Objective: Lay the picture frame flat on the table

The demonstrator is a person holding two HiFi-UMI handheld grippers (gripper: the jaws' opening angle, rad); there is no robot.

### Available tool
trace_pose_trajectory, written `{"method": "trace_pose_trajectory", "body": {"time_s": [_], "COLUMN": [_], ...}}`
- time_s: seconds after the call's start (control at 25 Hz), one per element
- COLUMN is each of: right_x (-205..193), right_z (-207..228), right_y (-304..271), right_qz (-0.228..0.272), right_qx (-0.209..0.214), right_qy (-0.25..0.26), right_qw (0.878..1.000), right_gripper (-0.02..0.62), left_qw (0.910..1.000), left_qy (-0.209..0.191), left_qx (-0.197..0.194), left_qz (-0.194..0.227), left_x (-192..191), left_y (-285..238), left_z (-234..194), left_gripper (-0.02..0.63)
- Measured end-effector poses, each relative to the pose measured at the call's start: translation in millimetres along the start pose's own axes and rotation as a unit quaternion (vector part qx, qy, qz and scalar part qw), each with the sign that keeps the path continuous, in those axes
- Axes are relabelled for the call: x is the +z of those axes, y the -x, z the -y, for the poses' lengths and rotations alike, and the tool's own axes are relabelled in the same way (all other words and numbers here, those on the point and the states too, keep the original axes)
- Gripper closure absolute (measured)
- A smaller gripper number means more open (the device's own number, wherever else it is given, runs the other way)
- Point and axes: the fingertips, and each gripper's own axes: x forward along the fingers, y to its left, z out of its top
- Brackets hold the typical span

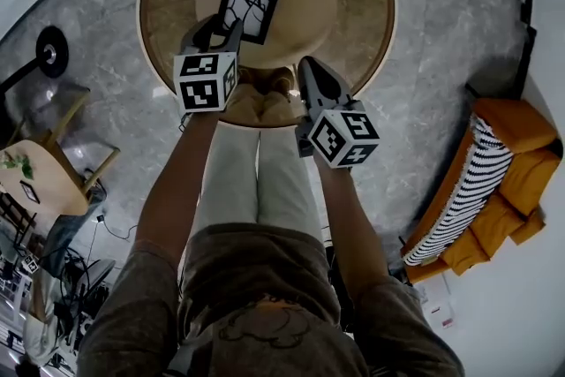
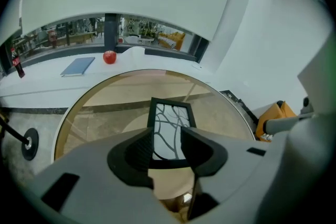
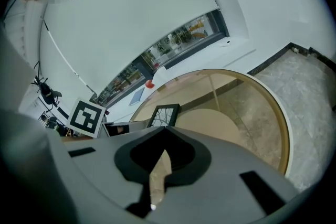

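An orange sofa sits at the right edge of the head view and a black lamp base at the upper left. A red apple and a blue book lie on the white ledge beyond. The picture frame lies flat near the middle of the round glass worktop, branch picture up. Its long axis runs top to bottom, leaning slightly right. The left tool covers its lower left corner, released, jaws apart. The right tool is clenched on nothing, at the worktop's lower edge.
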Motion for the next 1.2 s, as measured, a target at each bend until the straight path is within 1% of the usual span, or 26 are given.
{"method": "trace_pose_trajectory", "body": {"time_s": [0.04,0.08,0.12,0.2,0.28,0.44,0.64,0.76,0.88,1.0,1.12,1.2], "right_x": [2,4,6,10,15,23,32,40,59,80,90,98], "right_z": [-3,-7,-10,-15,-20,-29,-47,-65,-90,-118,-141,-155], "right_y": [3,6,9,15,21,42,84,108,129,153,184,201], "right_qz": [0.000,0.000,-0.001,-0.001,-0.001,-0.004,0.003,0.006,0.017,0.032,0.041,0.049], "right_qx": [0.000,-0.001,-0.001,-0.004,-0.008,-0.010,-0.005,0.006,0.029,0.056,0.076,0.087], "right_qy": [0.002,0.003,0.005,0.009,0.011,0.010,0.010,0.010,0.020,0.045,0.070,0.091], "right_qw": [1.000,1.000,1.000,1.000,1.000,1.000,1.000,1.000,0.999,0.997,0.994,0.991], "right_gripper": [0.575,0.575,0.576,0.575,0.575,0.575,0.576,0.576,0.575,0.575,0.575,0.575], "left_qw": [1.0000,1.0000,0.9999,0.9997,0.9992,0.9988,0.9990,0.9987,0.9969,0.9942,0.9907,0.9870], "left_qy": [0.003,0.006,0.010,0.023,0.034,0.039,0.022,0.011,-0.015,-0.038,-0.045,-0.054], "left_qx": [-0.001,0.000,0.002,0.001,-0.003,-0.012,-0.029,-0.047,-0.077,-0.098,-0.123,-0.142], "left_qz": [-0.001,-0.004,-0.006,-0.012,-0.019,-0.028,-0.027,-0.017,0.005,0.024,0.037,0.054], "left_x": [1,2,2,3,3,6,18,33,57,76,88,100], "left_y": [6,12,18,30,42,69,117,154,190,226,265,288], "left_z": [2,4,6,9,13,31,61,77,93,107,128,141], "left_gripper": [0.456,0.509,0.546,0.570,0.579,0.588,0.588,0.588,0.588,0.588,0.588,0.588]}}
